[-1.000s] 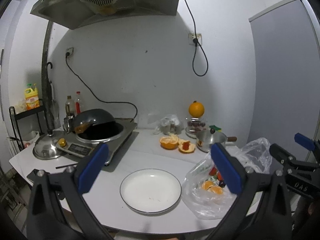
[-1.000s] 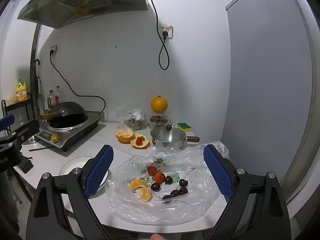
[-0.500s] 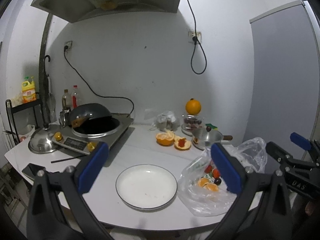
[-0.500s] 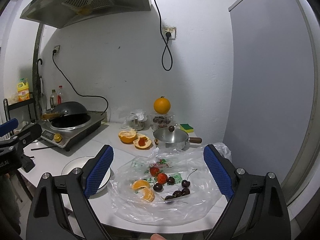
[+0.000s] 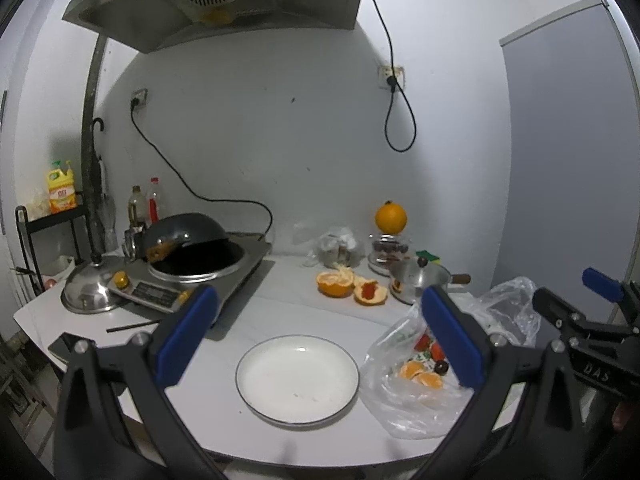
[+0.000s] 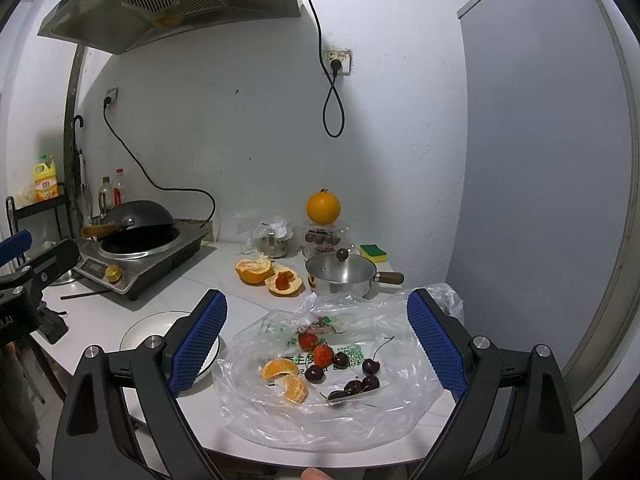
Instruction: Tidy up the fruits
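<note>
A clear plastic bag (image 6: pixel 328 412) lies open on the white counter, holding orange segments (image 6: pixel 280 368), two strawberries (image 6: pixel 308 340) and several dark cherries (image 6: pixel 370 366). Left of it sits an empty white plate (image 5: pixel 297 378), partly hidden behind a finger in the right wrist view (image 6: pixel 138 334). My left gripper (image 5: pixel 320 336) hovers open above the plate with nothing between its fingers. My right gripper (image 6: pixel 316 342) hangs open over the bag, also holding nothing. The bag (image 5: pixel 404 392) also shows at the right of the left wrist view.
Peeled orange halves (image 6: pixel 254 270) and a peel holding a strawberry (image 6: pixel 283 282) lie mid-counter. A lidded steel pot (image 6: pixel 342 276), a whole orange on a jar (image 6: pixel 323 208) and a sponge (image 6: pixel 373 252) stand behind. An induction cooker with a wok (image 5: pixel 192 250) and a steel lid (image 5: pixel 90 292) occupy the left.
Both grippers have drifted slightly back and up from the counter, so plate and bag sit a little lower and farther in view. Jaws stay open; nothing was grasped.
</note>
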Motion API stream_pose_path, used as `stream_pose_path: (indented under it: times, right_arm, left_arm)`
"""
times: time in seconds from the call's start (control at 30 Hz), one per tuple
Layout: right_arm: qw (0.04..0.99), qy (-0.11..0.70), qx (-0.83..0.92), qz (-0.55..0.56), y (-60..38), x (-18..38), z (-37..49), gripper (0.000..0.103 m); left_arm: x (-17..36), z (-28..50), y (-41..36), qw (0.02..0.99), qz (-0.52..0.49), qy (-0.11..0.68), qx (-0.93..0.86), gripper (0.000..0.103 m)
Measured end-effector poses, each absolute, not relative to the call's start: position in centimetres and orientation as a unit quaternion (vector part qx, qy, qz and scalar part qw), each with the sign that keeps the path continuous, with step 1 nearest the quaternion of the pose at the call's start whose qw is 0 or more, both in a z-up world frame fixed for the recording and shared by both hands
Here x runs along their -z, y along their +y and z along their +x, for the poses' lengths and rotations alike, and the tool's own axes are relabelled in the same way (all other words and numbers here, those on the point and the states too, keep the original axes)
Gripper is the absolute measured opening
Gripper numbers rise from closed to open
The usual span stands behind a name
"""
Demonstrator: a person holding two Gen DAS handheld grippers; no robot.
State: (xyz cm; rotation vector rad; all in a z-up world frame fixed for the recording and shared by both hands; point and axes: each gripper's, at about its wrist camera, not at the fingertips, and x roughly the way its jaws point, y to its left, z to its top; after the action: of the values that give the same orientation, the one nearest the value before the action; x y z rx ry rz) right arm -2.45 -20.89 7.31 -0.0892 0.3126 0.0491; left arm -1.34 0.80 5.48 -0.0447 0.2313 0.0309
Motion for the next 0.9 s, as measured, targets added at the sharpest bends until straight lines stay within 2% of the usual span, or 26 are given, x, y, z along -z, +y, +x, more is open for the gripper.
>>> stream_pose_path:
  times: [0.9]
  right_arm:
    - [0.985,0.166,-0.024,-0.041,-21.4,-6.6,-1.4,0.094]
  left_arm:
    - [-5.4,-0.5,0.6,0.993,-0.019,0.118,-0.016,0.103]
